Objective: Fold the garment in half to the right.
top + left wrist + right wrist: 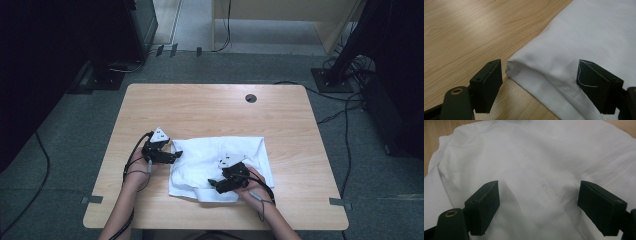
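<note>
**A:** What do I have in front of me, biggest thing first?

**B:** A pale wooden counter (210, 107), seen from above. On its near half lies a white garment (235, 150), spread mostly flat. Its long axis runs left to right across the counter, and the near-left part is bunched into soft folds.

**A:** And my two tools?

**B:** I hold the left tongs (176, 155) at the garment's left edge. In the left gripper view the jaws stand wide apart, one over bare wood and one over cloth, with a folded corner of the garment (510, 65) between them. The pads are not pressing on it.

**A:** The right one?

**B:** The right tongs (214, 184) sit over the near part of the cloth, pointing left. In the right gripper view their jaws are also spread apart, with a stitched seam (549, 190) between them. Nothing is gripped.

**A:** So which hand is better placed?

**B:** I judge the left. Its corner lies straight ahead, between the jaws, and closing them would take it. The right tongs face flat fabric with no edge to pinch, so they would need to find a fold or hem first.
</note>
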